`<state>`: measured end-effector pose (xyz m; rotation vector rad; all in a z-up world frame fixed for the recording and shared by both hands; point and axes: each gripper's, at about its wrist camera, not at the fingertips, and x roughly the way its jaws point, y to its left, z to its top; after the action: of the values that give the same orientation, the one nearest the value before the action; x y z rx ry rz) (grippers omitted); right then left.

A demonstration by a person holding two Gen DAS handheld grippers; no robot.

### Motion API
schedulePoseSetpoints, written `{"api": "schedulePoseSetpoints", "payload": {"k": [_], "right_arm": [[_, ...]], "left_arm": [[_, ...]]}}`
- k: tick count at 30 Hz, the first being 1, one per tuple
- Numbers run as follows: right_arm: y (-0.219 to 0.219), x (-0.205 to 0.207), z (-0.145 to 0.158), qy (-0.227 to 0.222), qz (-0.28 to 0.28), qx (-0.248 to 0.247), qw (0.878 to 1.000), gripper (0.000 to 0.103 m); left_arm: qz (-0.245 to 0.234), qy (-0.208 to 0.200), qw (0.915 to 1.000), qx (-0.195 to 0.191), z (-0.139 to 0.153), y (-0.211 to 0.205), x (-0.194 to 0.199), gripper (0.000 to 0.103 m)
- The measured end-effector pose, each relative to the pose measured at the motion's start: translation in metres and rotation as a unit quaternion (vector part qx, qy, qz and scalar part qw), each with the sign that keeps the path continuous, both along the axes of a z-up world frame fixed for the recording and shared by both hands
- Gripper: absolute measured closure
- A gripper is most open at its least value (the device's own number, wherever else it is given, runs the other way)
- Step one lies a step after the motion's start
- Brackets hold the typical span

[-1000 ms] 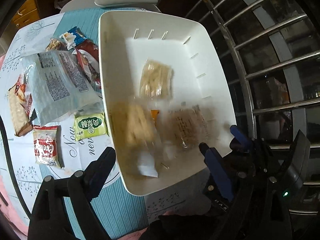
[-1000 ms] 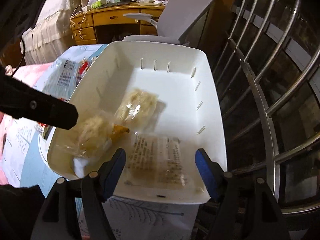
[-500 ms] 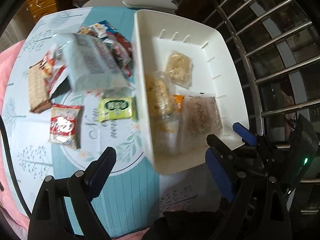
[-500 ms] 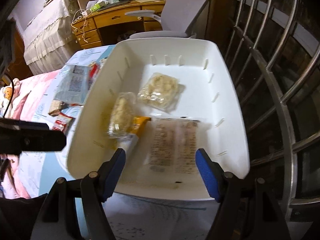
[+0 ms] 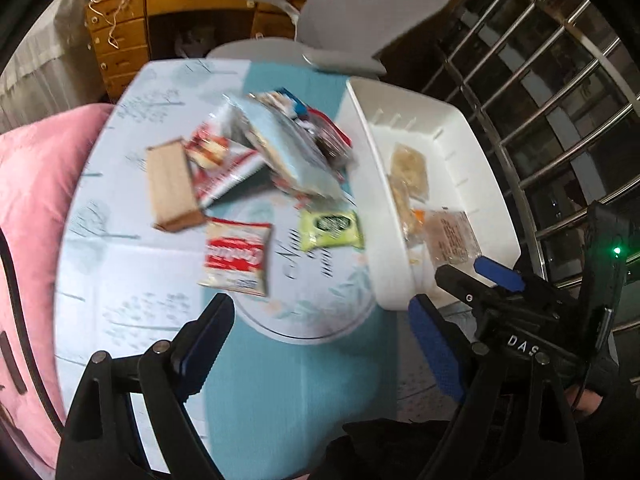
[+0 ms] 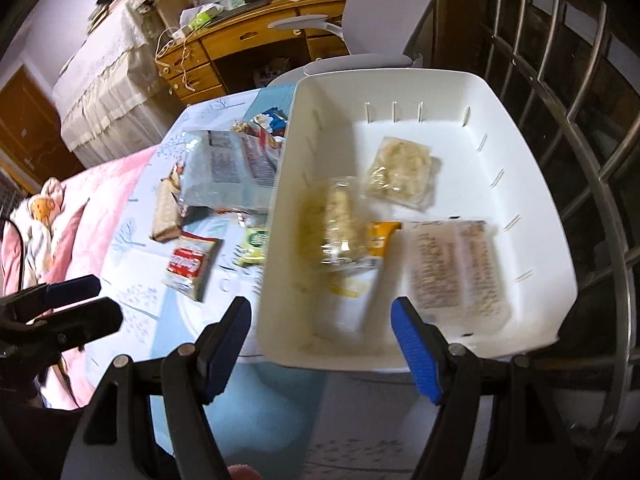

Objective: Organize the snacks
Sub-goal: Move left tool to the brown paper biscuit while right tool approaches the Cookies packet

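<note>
A white basket [image 6: 520,160] stands at the table's right side with three clear snack packs in it: a pale one [image 6: 400,172], a yellow-ended one [image 6: 332,224] and a flat printed one [image 6: 452,268]. Loose snacks lie left of it: a red-and-white packet [image 5: 236,256], a green packet [image 5: 332,230], a brown biscuit block [image 5: 172,188] and a light blue bag [image 5: 288,152]. My left gripper [image 5: 320,308] hovers above the tablecloth near the red-and-white and green packets, jaws closing slightly, nothing between them. My right gripper [image 6: 320,308] is open and empty over the basket's near left corner.
The basket [image 5: 496,200] sits close to metal window bars [image 5: 560,100] on the right. A grey chair [image 5: 360,12] and a wooden desk [image 5: 160,12] stand behind the table. A pink blanket [image 5: 28,200] lies off the table's left edge.
The left gripper has swung left, from over the basket to over the loose snacks on the table. The right gripper has drifted left along the basket's near edge.
</note>
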<state>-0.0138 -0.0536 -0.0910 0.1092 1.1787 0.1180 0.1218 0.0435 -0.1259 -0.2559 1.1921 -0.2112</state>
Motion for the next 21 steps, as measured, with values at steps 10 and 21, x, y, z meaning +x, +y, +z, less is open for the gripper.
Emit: {"api": "schedulePoseSetpoints", "payload": {"k": [10,21], "right_arm": [[0.062,-0.007,0.013,-0.027,-0.06,0.008,0.998,0.031],[0.138,-0.02,-0.008,-0.03,-0.103,-0.003,0.994,0.031]], "left_arm": [[-0.001,-0.032,0.9994,-0.015,0.012,0.092,-0.003,0.017],[-0.003,-0.005,1.0,-0.001,-0.017,0.165,0.019,0.019]]}}
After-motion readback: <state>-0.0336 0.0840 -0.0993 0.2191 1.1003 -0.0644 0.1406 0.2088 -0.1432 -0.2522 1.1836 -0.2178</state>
